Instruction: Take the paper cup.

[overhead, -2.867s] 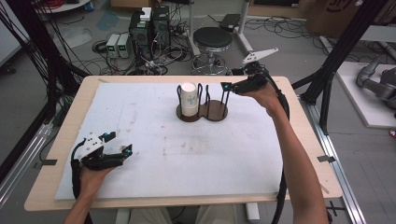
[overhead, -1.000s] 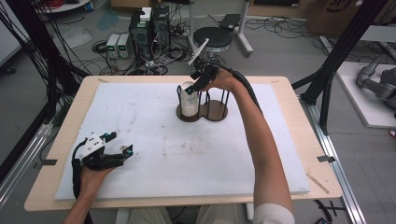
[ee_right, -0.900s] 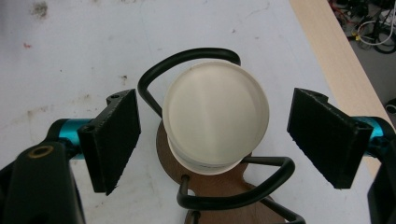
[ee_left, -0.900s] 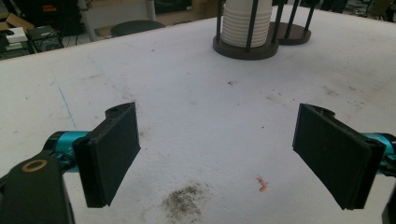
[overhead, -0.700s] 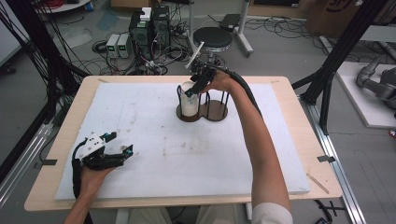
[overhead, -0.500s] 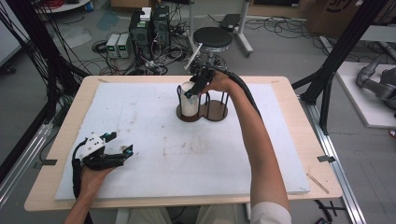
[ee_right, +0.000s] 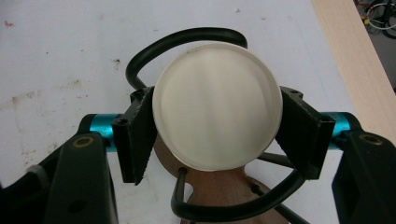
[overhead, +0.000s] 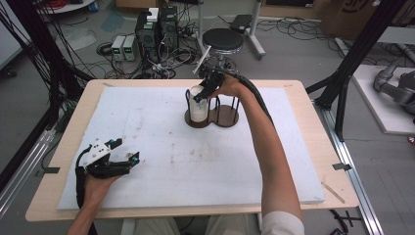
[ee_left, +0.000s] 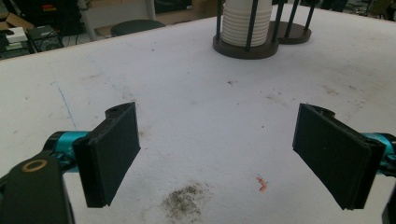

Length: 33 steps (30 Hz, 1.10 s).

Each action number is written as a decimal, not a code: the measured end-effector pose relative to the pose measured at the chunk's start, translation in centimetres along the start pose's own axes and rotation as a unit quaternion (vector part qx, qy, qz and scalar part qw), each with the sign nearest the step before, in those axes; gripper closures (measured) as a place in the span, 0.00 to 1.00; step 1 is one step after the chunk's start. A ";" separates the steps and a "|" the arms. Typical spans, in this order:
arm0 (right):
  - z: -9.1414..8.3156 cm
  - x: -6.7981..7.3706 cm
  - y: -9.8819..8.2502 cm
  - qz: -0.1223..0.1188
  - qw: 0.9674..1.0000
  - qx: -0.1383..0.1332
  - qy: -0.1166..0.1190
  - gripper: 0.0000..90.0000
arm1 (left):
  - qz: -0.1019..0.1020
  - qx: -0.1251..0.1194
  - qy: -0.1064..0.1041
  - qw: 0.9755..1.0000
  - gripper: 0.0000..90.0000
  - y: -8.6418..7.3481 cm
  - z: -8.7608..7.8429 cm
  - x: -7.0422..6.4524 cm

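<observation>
The right gripper's [ee_right: 217,135] jaws have just been closing, and they now press on both sides of the top cup [ee_right: 217,105] of a white stack, seen bottom-up from above with the pads flush against its rim. In the earlier high views that hand swung in from the far right part of the counter to stand over the stack; now it is there and clamped. The stack of cups [overhead: 198,104] sits in the left ring of a dark wooden two-ring holder [overhead: 224,116] with black wire uprights, near the middle of the counter's far edge; the holder's right ring looks empty. So the grasp seems made, and the likely next step is to lift that cup straight up out of the uprights, though whether one cup or several will come away I cannot tell.

The left gripper [ee_left: 215,154] rests at the near left corner, jaws wide apart with nothing between them, unmoved throughout.
</observation>
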State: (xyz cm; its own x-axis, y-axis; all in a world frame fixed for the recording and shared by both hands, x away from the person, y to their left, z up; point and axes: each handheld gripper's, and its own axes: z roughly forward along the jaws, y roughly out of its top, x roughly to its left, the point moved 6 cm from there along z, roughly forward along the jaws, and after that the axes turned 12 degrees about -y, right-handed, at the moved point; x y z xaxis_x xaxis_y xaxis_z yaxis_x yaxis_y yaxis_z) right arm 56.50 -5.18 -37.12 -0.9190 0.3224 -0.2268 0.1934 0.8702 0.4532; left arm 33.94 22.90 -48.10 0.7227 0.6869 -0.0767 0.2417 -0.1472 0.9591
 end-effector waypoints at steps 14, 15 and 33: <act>-0.4 -0.2 0.0 0.005 1.000 -0.002 -0.001 0.39 | 0.003 0.002 0.000 1.000 0.16 0.0 0.0 0.0; -0.5 -0.2 0.0 0.008 1.000 -0.001 -0.001 0.39 | 0.003 0.002 0.000 1.000 0.16 0.0 0.0 0.0; -5.6 -1.3 1.5 0.027 0.997 -0.063 -0.021 0.42 | 0.007 0.002 0.003 1.000 0.16 0.0 0.1 -0.1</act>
State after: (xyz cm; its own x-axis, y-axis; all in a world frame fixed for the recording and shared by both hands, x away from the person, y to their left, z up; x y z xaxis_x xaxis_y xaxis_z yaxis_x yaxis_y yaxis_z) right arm 56.06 -6.36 -31.26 -0.8925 0.3859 -0.2333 0.1963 0.7983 0.5694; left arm 33.94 22.82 -48.09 0.7225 0.6886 -0.0621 0.2348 -0.1600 0.9588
